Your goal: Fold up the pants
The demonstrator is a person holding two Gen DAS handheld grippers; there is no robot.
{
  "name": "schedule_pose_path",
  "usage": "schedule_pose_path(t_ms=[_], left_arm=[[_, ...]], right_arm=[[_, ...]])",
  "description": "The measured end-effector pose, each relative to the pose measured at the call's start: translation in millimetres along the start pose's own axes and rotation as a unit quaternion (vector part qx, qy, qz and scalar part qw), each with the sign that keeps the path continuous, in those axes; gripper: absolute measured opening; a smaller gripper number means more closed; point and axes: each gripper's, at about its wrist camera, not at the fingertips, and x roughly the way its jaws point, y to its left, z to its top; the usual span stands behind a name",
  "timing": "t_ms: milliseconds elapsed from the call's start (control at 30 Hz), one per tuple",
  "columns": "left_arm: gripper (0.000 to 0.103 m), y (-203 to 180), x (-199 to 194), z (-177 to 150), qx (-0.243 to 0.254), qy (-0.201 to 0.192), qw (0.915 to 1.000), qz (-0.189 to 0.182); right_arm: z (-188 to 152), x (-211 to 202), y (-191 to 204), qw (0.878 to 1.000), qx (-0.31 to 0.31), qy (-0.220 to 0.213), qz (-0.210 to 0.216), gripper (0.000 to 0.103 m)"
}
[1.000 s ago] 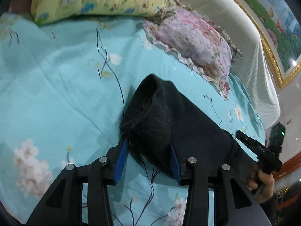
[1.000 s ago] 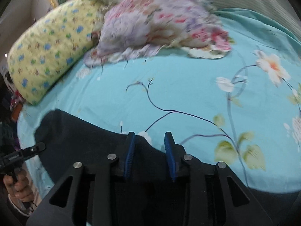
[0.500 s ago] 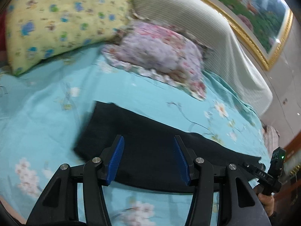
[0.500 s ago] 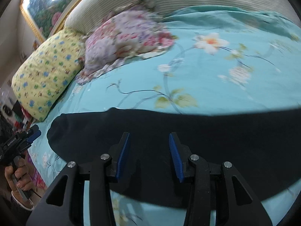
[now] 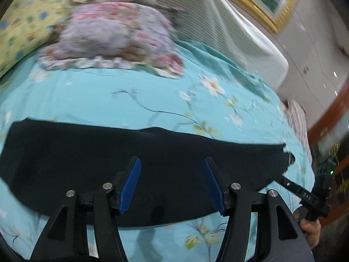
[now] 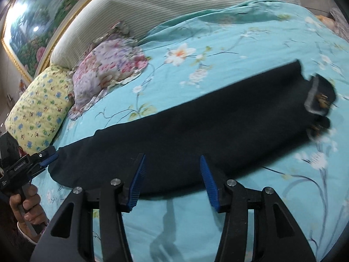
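Pants: the dark pants [image 5: 152,159] lie flat in one long band across the turquoise flowered bedsheet [image 5: 135,100]; in the right wrist view the same pants [image 6: 196,128] stretch from lower left to upper right, the waistband end with its grey lining [image 6: 314,96] at the far right.
Left tongs: the left tongs [image 5: 172,183] hang above the near edge of the pants, blue pads spread wide, nothing between them; the jaws have just been opening, so the cloth is released. Seen from the right wrist view, the left tongs [image 6: 49,156] sit just at the narrow leg end of the pants, held by a hand [image 6: 28,205].
Right tongs: the right tongs [image 6: 172,180] hover over the near edge of the pants, pads apart and empty; these jaws have also just been opening. From the left wrist view the right tongs [image 5: 285,180] appear close to the waistband end; whether they touch it I cannot tell.
Pillows: a pink-flowered pillow [image 5: 117,32] and a yellow pillow [image 6: 41,107] lie beside each other at the head of the bed, well apart from the pants.
Headboard: a striped pale headboard [image 6: 174,2] stands behind the pillows, below a gold-framed picture [image 6: 32,28].
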Motion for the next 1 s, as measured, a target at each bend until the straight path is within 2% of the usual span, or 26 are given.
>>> schedule_pose_path(t_ms=[333, 467, 667, 833, 1000], left_arm=[[0.065, -75.4, 53.9, 10.6, 0.077, 0.055, 0.9949, -0.036], [0.066, -100.0, 71.2, 14.1, 0.102, 0.070, 0.9914, -0.041], [0.068, -131.4, 96.9, 22.9, 0.129, 0.093, 0.9858, -0.054], [0.069, -159.9, 121.6, 30.1, 0.162, 0.117, 0.9774, -0.070], [0.070, -194.6, 154.0, 37.4, 0.200, 0.151, 0.9624, -0.104]], right_arm=[[-8.2, -39.1, -63.0, 0.996, 0.078, -0.031, -0.031, 0.057], [-6.2, -46.1, -84.8, 0.992, 0.112, -0.043, -0.036, 0.062], [-4.1, -47.7, -108.3, 0.986, 0.154, -0.060, -0.027, 0.063], [0.1, -39.4, -118.6, 0.983, 0.174, -0.056, -0.009, 0.064], [5.1, -36.6, -131.9, 0.978, 0.199, -0.066, 0.003, 0.064]])
